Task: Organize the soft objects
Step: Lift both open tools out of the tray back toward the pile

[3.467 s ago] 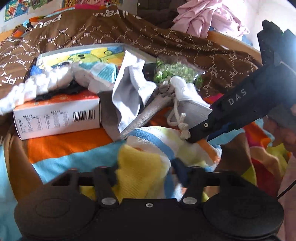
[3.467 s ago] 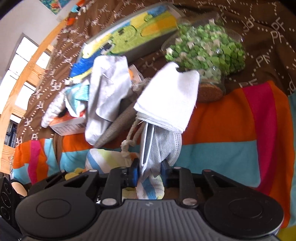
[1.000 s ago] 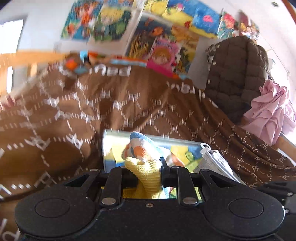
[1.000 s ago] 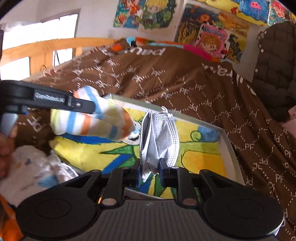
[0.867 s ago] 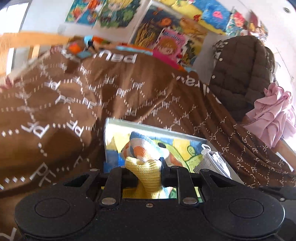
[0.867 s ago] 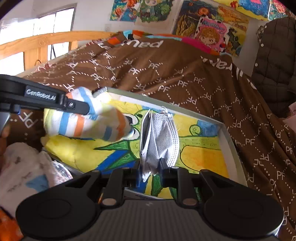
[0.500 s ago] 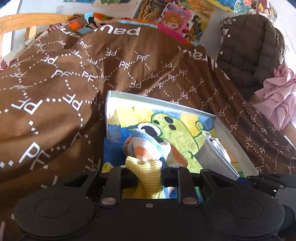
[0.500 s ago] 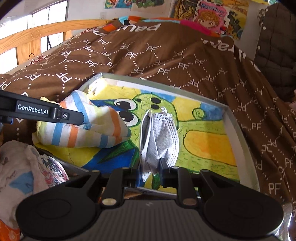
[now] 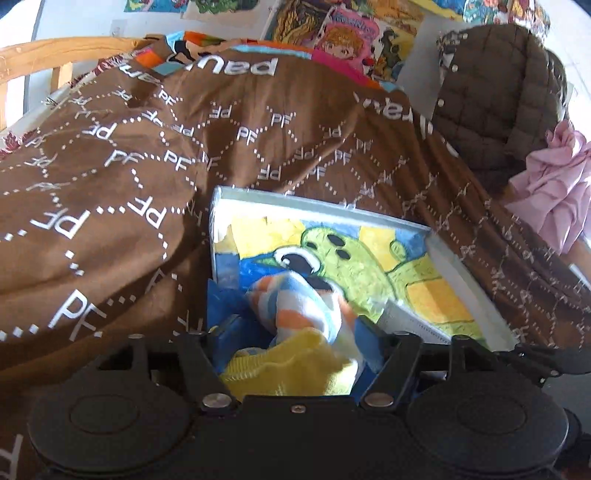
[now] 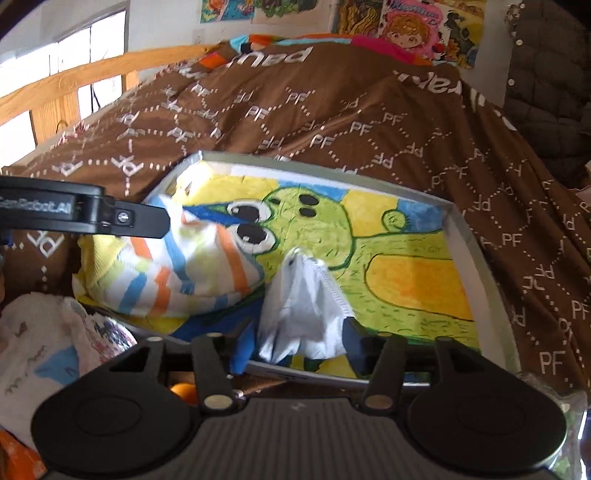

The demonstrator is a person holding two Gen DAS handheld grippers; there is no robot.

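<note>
- The setting is a bedroom: a brown blanket [image 10: 332, 122] printed with "PF" covers the bed, with cartoon posters [image 10: 413, 22] on the wall behind it, and a shallow tray [image 10: 476, 258] lined with a green cartoon drawing lies on the blanket.
- The left gripper [image 9: 291, 354] has its jaws spread wide; the striped towel [image 10: 192, 266] slumps between them over the tray's left part, seemingly let go.
- The right gripper [image 10: 295, 343] also has its jaws apart, with the white face mask [image 10: 306, 310] loose at the tray's near edge.
- To finish well, I would back each gripper straight out, so that no fabric snags or drags off the tray.
- The left view hides most of the mask; the right view shows it whole, along with the left gripper's finger above the towel and a patterned cloth [image 10: 55, 343] left of the tray.
</note>
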